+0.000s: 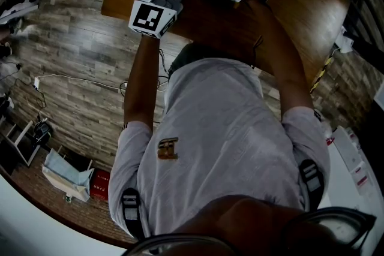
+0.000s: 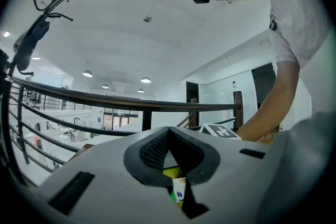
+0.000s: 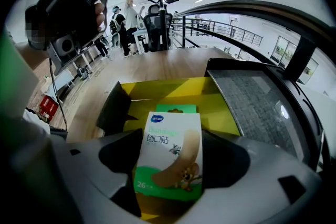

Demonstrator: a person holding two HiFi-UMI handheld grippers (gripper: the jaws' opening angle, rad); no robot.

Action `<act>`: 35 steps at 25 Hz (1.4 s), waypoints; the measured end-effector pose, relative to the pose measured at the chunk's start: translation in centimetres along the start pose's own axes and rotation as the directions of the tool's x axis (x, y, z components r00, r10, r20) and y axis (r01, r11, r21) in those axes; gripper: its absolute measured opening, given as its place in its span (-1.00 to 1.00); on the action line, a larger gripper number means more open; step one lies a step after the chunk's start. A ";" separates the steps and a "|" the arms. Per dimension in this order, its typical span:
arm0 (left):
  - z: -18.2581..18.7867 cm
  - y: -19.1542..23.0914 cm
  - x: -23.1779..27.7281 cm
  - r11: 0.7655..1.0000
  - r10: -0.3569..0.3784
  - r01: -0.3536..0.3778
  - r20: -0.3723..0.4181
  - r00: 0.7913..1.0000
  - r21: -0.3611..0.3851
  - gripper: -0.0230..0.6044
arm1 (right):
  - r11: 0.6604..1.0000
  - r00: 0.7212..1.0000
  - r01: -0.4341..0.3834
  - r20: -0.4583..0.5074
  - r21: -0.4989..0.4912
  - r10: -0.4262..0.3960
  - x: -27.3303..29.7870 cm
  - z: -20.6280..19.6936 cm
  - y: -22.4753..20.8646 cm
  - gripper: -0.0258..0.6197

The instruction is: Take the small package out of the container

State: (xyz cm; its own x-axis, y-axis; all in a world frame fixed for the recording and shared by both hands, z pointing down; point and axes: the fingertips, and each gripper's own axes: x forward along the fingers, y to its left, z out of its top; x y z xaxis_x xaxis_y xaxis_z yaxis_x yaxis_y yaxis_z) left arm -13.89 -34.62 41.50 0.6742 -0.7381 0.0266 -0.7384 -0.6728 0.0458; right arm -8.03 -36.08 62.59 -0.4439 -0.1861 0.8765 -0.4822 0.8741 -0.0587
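The small package (image 3: 169, 139), a white and green box, is clamped upright between the jaws of the right gripper (image 3: 173, 165), with its printed face turned to that gripper's camera. It is held over the near side of the yellow container (image 3: 173, 87), whose walls are seen behind and below it. Its lower end is cut off by the jaws, so it cannot be told whether it is clear of the rim. A green item (image 3: 176, 108) is seen inside the container, behind the package. A black flap (image 3: 113, 107) stands open at the container's left edge, and a dark grey panel (image 3: 257, 102) lies just beside its right edge. Open wood of the table (image 3: 157, 68) is left beyond the container and to its left.

The jaws of the left gripper (image 2: 168, 131) are seen closed tip to tip, with nothing gripped. Through the gap beneath them a sliver of the package is glimpsed against yellow, probably the container.

In the head view both grippers are held close together above the table, near its front edge, with floor (image 1: 72, 63) open to the left. Much of that dim view is filled by the person's torso (image 1: 222, 147), and the container is largely hidden there behind the grippers
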 end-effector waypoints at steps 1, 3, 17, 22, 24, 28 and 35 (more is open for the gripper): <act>0.0 -0.1 -0.1 1.000 0.000 0.000 -0.002 1.000 0.002 -0.87 | 1.000 1.000 -0.002 0.000 0.001 0.002 -0.2 -0.1 0.1 0.09; 0.1 -0.2 -0.2 1.000 0.002 -0.002 -0.003 1.000 0.005 -0.87 | 1.000 1.000 -0.003 0.001 0.001 0.003 -0.5 -0.2 0.3 0.09; 0.8 -1.9 -0.4 1.000 -0.004 0.004 -0.003 1.000 0.014 -0.87 | 0.999 0.990 0.007 0.142 -0.037 -0.002 -5.5 2.2 1.4 0.09; 1.2 -2.8 -0.2 1.000 -0.010 0.010 0.001 1.000 0.023 -0.87 | 1.000 0.974 0.010 0.228 -0.029 -0.003 -8.2 3.4 1.7 0.09; 1.5 -3.3 -0.2 1.000 -0.010 0.010 0.004 1.000 0.026 -0.87 | 1.000 0.965 0.013 0.261 -0.026 -0.006 -9.5 3.8 2.1 0.09; 2.0 -3.9 -0.5 1.000 -0.006 0.005 0.011 1.000 0.031 -0.87 | 1.000 0.945 0.024 0.325 -0.015 -0.018 -11.6 4.5 2.5 0.09; 3.2 -4.6 -1.1 0.999 0.005 -0.006 0.031 1.000 0.031 -0.87 | 0.999 0.899 0.051 0.436 0.003 -0.047 -15.3 5.8 3.1 0.09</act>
State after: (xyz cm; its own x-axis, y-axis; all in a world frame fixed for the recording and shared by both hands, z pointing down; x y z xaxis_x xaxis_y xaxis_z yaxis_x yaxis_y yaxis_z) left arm -11.27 -30.92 38.11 0.6696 -0.7427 -0.0039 -0.7426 -0.6695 0.0145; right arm -7.13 -33.15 46.26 -0.7053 -0.4041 0.5824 -0.5067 0.8620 -0.0157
